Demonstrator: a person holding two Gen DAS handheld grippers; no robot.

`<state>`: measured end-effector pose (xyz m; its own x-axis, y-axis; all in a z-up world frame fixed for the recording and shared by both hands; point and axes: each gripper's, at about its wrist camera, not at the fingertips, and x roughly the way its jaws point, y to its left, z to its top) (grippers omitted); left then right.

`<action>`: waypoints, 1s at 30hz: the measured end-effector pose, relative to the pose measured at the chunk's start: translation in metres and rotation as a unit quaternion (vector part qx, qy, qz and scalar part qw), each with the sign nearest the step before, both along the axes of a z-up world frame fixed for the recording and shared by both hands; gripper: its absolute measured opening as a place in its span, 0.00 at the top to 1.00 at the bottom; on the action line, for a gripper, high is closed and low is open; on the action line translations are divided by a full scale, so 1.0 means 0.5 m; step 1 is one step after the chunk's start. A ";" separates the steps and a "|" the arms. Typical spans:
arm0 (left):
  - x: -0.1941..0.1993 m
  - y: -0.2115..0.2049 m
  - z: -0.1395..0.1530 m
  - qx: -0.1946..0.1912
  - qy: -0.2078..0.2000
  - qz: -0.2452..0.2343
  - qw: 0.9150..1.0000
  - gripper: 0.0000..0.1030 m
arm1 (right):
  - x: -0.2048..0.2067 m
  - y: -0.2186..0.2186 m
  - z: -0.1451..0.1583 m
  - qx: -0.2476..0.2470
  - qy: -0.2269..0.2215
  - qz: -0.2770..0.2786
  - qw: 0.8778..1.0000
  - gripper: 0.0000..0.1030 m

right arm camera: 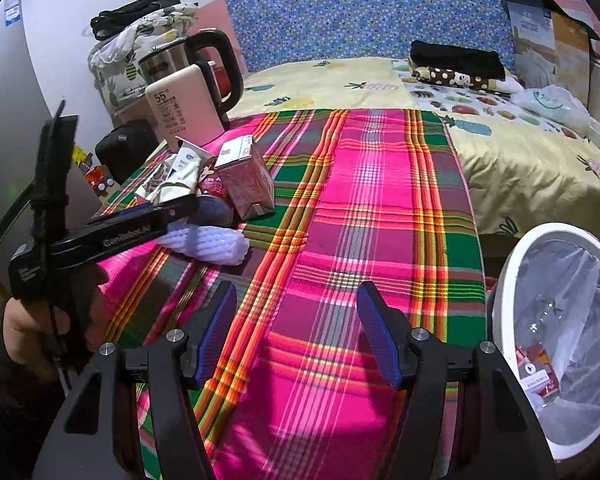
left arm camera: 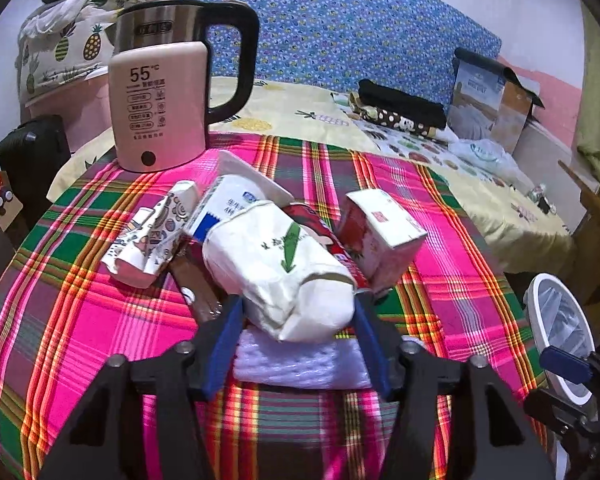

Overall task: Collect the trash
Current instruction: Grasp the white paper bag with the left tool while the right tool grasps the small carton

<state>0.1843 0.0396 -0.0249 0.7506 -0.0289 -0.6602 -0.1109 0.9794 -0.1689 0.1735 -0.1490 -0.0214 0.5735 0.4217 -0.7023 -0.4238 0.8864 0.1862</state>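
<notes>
Left-wrist view, lower centre: left gripper, blue pads bracketing near end of crumpled white paper pack with green arrow print; contact unclear, grip not confirmed. Long axis runs away toward upper left. Left hand nearer; gripper pitched down.
Lower centre, right-wrist view: right gripper agape, empty.
Lower right: white lined bin.

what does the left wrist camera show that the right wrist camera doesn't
Only the left wrist view shows the left gripper with its jaws around the white paper bag.

Only the right wrist view shows the open right gripper over bare plaid cloth, and trash already inside the white bin.

Both show the kettle, the red-and-white carton and the white foam wrap.
</notes>
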 end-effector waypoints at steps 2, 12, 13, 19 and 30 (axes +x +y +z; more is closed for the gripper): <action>-0.012 0.007 0.003 0.001 -0.007 0.002 1.000 0.52 | 0.005 0.006 -0.002 0.000 0.002 0.004 1.000 0.38; -0.088 0.058 0.025 -0.011 -0.024 -0.003 1.000 0.55 | 0.026 0.068 -0.006 -0.005 0.007 0.046 0.999 0.38; -0.096 0.064 0.027 -0.014 -0.026 -0.003 1.000 0.55 | 0.028 0.079 -0.007 -0.006 0.008 0.052 0.999 0.38; -0.124 0.097 0.026 -0.023 -0.025 0.002 0.999 0.56 | 0.047 0.116 -0.016 -0.008 0.017 0.072 0.997 0.38; -0.133 0.115 0.011 -0.034 -0.020 -0.010 0.999 0.56 | 0.098 0.131 0.013 -0.005 -0.015 0.043 0.999 0.38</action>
